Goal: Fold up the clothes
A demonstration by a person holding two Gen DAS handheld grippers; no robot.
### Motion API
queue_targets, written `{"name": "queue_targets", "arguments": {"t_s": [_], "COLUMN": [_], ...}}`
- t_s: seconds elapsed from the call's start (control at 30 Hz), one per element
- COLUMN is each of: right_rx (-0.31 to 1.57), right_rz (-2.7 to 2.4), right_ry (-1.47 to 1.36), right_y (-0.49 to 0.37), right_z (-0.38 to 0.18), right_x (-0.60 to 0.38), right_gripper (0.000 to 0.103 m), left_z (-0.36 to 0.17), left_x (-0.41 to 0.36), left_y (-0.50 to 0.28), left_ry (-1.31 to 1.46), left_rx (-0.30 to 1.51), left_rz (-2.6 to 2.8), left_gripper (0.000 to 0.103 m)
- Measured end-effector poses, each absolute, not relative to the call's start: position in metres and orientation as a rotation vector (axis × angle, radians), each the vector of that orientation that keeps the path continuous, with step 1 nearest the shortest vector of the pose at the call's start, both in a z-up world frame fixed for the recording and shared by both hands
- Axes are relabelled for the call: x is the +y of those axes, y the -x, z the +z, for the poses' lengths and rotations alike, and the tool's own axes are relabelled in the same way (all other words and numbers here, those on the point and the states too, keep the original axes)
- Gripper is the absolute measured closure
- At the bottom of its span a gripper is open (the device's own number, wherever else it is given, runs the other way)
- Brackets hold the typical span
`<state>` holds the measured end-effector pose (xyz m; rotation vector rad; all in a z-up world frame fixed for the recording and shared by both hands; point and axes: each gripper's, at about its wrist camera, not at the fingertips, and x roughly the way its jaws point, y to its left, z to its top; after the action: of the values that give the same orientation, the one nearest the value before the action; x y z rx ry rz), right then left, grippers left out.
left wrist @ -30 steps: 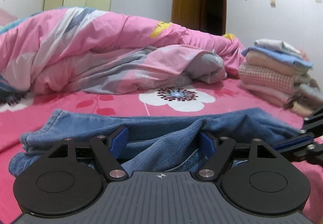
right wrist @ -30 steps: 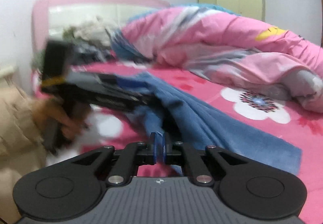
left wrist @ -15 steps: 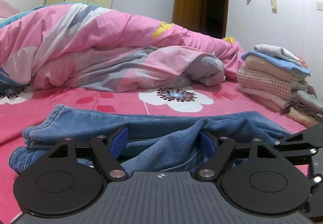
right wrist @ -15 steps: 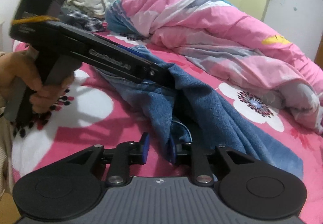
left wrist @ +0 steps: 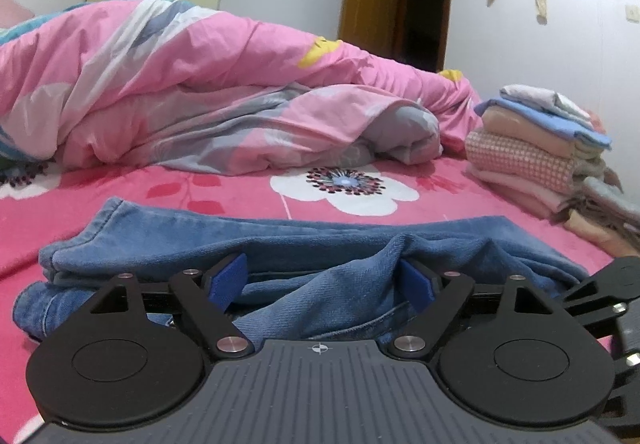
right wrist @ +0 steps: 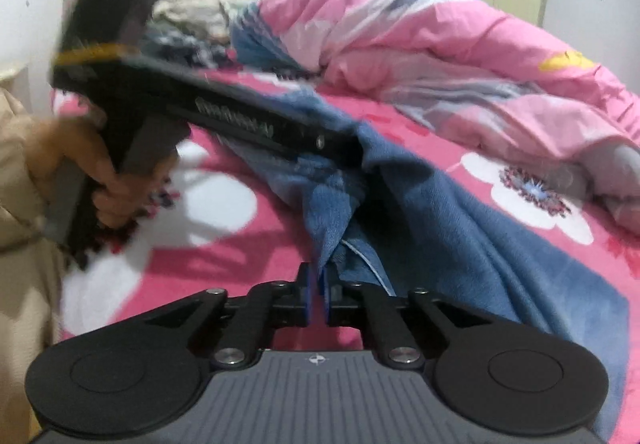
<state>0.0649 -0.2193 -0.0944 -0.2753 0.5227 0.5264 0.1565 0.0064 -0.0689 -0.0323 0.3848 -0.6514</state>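
My right claw [right wrist: 316, 294] has its 2 blue pads almost together, and a thin edge of the jeans [right wrist: 420, 220] seems to run down between them — I read that as a pinch on denim, though the jaws have just been easing apart a little. My left claw [left wrist: 326, 280] stands spread wide; a bunched fold of the jeans [left wrist: 280, 256] sits between its pads, and its jaws too have just been opening, so I judge that side is not gripping.

The jeans lie on the pink floral bedsheet [left wrist: 120, 200] near the front edge, stretched across between both claws, with the rumpled duvet [left wrist: 192, 84] behind and a stack of folded clothes [left wrist: 536, 148] off to the right.

Denim like this should be heavy and limp, yet not slippery — it will sag and drag on the fleecy sheet. I would take hems, seams or the waistband, where the layers are thick and the pads bite.
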Motion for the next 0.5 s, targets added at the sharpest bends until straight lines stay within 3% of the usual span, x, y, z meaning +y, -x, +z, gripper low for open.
{"name": "queue_targets", "arguments": {"t_s": [0.17, 0.37, 0.5], "right_rx": [0.497, 0.606, 0.594], "right_rz": [0.567, 0.505, 0.491], "right_ry": [0.021, -0.169, -0.267], "right_y": [-0.069, -0.114, -0.122], "right_z": [-0.071, -0.086, -0.091], "right_x": [-0.244, -0.253, -0.262], "right_gripper": [0.091, 0.090, 0.103], "left_z": [-0.068, -0.067, -0.065], "left_x": [0.010, 0.012, 0.018], "left_y": [-0.157, -0.154, -0.153], "left_ry": [0.056, 0.059, 0.077], "left_rx": [0.392, 0.381, 0.362], "left_rz": [-0.664, -0.669, -0.678], "left_gripper": [0.020, 0.020, 0.020]}}
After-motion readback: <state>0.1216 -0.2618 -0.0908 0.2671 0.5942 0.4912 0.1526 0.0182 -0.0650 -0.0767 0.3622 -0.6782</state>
